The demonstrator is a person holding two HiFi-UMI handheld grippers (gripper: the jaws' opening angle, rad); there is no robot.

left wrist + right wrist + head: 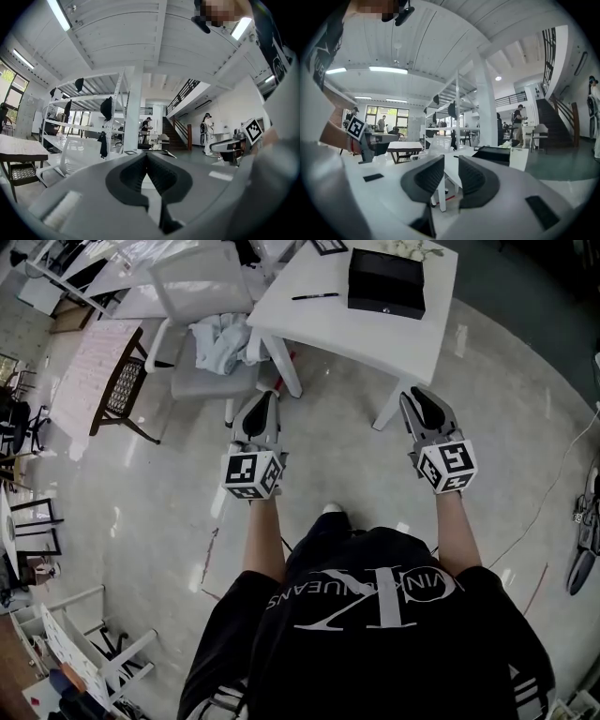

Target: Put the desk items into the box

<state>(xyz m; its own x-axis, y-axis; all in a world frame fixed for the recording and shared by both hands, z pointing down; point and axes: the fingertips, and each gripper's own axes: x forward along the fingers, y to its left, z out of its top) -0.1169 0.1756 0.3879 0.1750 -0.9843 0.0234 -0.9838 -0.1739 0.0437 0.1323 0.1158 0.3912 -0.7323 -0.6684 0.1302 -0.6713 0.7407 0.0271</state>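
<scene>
**First onlooker:** Polished grey floor is spreading under a person who is standing just short of a white table. What are you seeing from your side?

**Second onlooker:** Going from the left, a white chair is carrying a heap of pale cloth against the table's left corner. On the tabletop a dark pen is lying on its own, and the black box is sitting to its right, close but apart from it.

**First onlooker:** And the tools?

**Second onlooker:** The person is holding the left gripper out over the floor, aiming at the table's near edge. Its own camera is showing the two fingers meeting tip to tip with nothing between them. The right gripper is hanging level with it, near the table's front right leg. Its fingers are standing a narrow slit apart, and they are empty too.

**First onlooker:** So how far along is the tidying?

**Second onlooker:** By my reading, it is not yet starting. The pen is still lying outside the box, and neither tool is touching anything. From here I cannot tell whether the box is open. Other small things at the table's far edge are too cut off to name. So everything is remaining: closing in on the table, picking up the pen, and setting it in the box.
</scene>
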